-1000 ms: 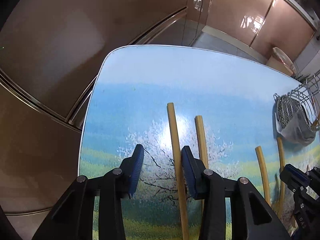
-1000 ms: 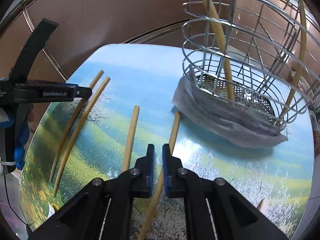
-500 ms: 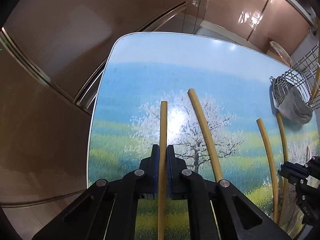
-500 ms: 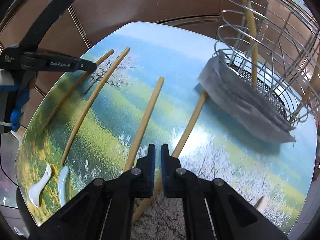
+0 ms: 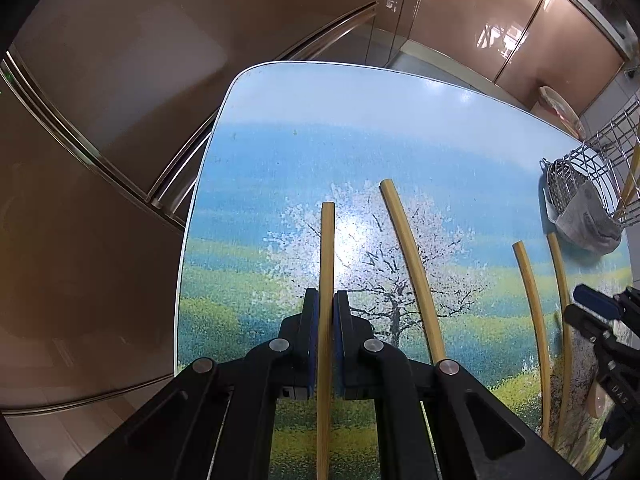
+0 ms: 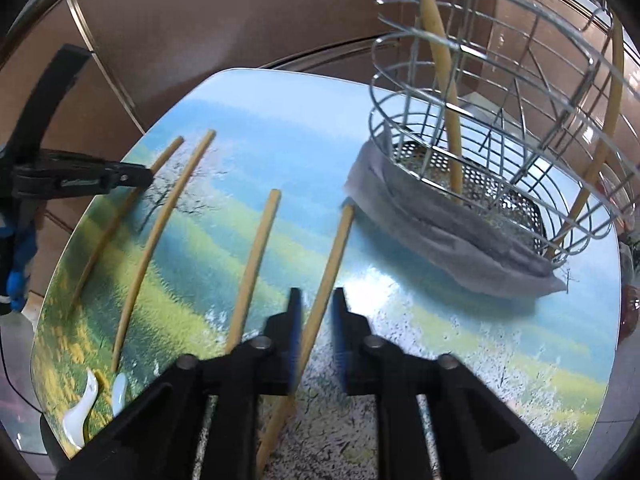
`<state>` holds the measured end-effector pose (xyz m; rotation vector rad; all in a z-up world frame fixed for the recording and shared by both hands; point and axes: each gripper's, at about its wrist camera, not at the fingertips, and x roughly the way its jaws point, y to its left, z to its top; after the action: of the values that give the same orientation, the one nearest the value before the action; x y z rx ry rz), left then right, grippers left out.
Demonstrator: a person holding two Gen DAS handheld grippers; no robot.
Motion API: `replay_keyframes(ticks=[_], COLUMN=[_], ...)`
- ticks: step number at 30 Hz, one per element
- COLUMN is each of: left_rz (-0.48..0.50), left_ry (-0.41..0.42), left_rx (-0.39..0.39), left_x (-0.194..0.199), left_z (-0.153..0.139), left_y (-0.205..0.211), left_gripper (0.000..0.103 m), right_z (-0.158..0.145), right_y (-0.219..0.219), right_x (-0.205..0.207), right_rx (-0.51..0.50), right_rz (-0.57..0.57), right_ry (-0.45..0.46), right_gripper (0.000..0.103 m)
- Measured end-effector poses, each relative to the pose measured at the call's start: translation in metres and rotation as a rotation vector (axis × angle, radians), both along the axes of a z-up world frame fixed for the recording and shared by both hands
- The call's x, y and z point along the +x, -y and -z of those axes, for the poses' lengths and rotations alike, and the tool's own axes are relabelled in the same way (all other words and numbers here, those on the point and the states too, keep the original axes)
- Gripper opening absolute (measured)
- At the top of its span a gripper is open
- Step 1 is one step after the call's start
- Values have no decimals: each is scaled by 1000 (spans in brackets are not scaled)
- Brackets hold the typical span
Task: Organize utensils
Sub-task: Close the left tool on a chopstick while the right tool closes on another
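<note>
My left gripper (image 5: 326, 304) is shut on the leftmost bamboo chopstick (image 5: 327, 248), which lies along the printed table. Three more chopsticks lie to its right: one (image 5: 412, 268) close by, two (image 5: 532, 320) (image 5: 560, 300) farther off. In the right wrist view my right gripper (image 6: 317, 308) has its jaws opening, and the chopstick (image 6: 336, 248) nearest the wire basket (image 6: 480, 120) lies between them with a gap on each side. The left gripper (image 6: 140, 174) shows at the far left on its chopstick (image 6: 120, 216).
The basket stands on a grey cloth (image 6: 440, 240) at the table's right and holds two upright chopsticks (image 6: 444, 80) (image 6: 608, 112). Two white spoons (image 6: 86, 404) (image 6: 119, 392) lie at the near left corner. The table edge (image 5: 192, 216) drops off to the left.
The left gripper's jaws went from wide apart to shut on the leftmost chopstick. The right gripper's jaws, shut before, have parted with a chopstick now between them.
</note>
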<state>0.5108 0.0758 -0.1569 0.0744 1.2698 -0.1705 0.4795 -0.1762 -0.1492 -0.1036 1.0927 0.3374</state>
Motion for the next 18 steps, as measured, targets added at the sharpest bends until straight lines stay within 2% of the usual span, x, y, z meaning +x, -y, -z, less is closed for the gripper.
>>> replay_keyframes(ticks=[5,8,12,18], left_rz=[18,32,53,49], left_ry=[-30,-72,-121,-163], left_rx=[6,9,23,45], left_x=[7,13,19,25], left_z=[0,0,1,2], left_y=[-2,0,2,6], left_gripper=[7,7,7,7], right_z=[7,9,10,12], right_y=[-8,-19,-28,-38], right_x=[8,11,18,19], right_rx=[-21,-67,-110,-123], right_rz=[-19,-70,-140,-217], right_ry=[-31,-50,-92,-138], right_gripper=[27,26,12,7])
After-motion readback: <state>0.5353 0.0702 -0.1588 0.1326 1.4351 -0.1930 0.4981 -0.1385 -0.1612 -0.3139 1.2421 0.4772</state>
